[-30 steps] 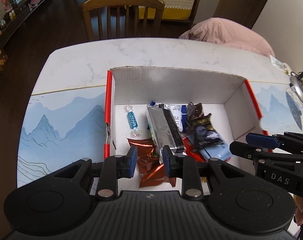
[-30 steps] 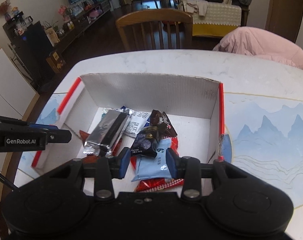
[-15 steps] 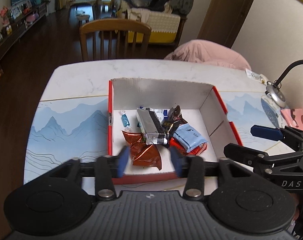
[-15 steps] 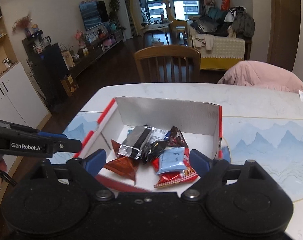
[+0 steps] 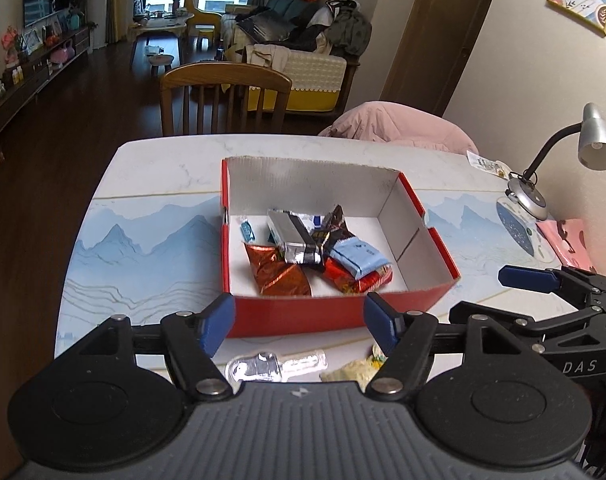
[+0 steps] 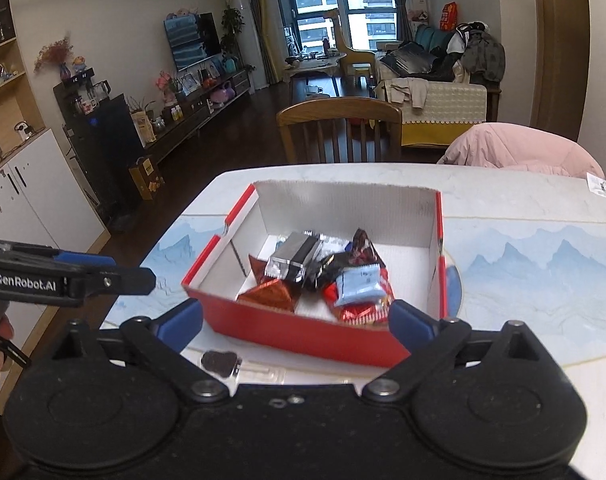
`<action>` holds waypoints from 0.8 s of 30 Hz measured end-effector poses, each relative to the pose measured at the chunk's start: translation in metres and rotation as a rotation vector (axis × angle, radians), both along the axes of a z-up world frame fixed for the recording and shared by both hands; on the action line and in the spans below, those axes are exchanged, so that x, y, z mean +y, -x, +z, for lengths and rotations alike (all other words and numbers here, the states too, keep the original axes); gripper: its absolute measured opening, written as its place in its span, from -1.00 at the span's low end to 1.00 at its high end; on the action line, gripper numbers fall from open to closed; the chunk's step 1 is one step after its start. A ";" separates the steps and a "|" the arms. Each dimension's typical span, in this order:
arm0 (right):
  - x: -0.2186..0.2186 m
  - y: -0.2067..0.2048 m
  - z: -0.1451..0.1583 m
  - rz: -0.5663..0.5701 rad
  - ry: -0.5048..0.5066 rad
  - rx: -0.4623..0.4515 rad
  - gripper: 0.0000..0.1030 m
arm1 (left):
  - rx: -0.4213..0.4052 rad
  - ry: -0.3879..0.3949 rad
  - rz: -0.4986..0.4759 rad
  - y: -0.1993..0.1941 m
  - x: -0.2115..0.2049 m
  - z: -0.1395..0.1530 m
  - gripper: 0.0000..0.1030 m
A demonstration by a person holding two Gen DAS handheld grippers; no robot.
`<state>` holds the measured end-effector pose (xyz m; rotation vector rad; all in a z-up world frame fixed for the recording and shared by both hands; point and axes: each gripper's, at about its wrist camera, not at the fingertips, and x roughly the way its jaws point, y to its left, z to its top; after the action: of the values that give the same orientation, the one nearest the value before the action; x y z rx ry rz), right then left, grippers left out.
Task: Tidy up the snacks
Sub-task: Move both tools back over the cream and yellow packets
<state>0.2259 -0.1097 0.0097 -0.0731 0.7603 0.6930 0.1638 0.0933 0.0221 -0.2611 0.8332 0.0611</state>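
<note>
Nearest the lens, the left claw (image 5: 299,320) is spread wide and holds nothing; it hangs above the near edge of the surface (image 5: 151,168), short of the box (image 5: 295,314). The right claw (image 6: 295,324) is likewise wide open and empty, at about the same standoff. I judge that both are open because neither has a packet to carry at this point.

Just below the left claw a clear blister pack (image 5: 277,366) and a pale wrapper (image 5: 355,368) lie loose on the surface, outside the box, so the sorting looks unfinished. A dark-topped pack (image 6: 220,362) shows under the right claw; whether it is the blister pack I cannot tell.

Inside the red box the snacks (image 5: 315,252) sit heaped toward the near left, overlapping: a silver bar (image 5: 293,236), a copper foil pack (image 5: 277,270), a pale blue packet (image 5: 359,258) on a red one, and a small candy (image 5: 247,232) apart by the left wall. The right part of the box floor is bare.

A mountain-print mat (image 5: 143,248) covers the marble surface. A desk lamp (image 5: 563,156) stands at the right. Beyond are a wooden chair (image 5: 225,96), a pink coat (image 5: 399,128), then a sofa and windows.
</note>
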 end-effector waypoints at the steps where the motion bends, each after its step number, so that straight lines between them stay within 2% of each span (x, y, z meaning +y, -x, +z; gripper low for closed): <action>1: -0.002 0.003 -0.002 0.000 0.002 0.000 0.96 | 0.004 0.005 -0.001 0.003 0.000 -0.002 0.37; 10: -0.023 0.030 -0.028 0.011 0.013 0.011 0.99 | 0.027 0.075 -0.001 0.025 -0.010 -0.026 0.44; 16: -0.030 0.045 -0.051 0.041 0.103 -0.023 0.99 | 0.022 0.093 0.030 0.026 -0.025 -0.043 0.49; 24: -0.031 0.054 -0.077 0.179 0.201 -0.006 0.99 | 0.131 0.117 0.022 0.000 -0.047 -0.066 0.49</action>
<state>0.1723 -0.1402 -0.0674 -0.3296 0.8221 0.7842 0.1638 0.0460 -0.0437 -0.3798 0.9655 0.0498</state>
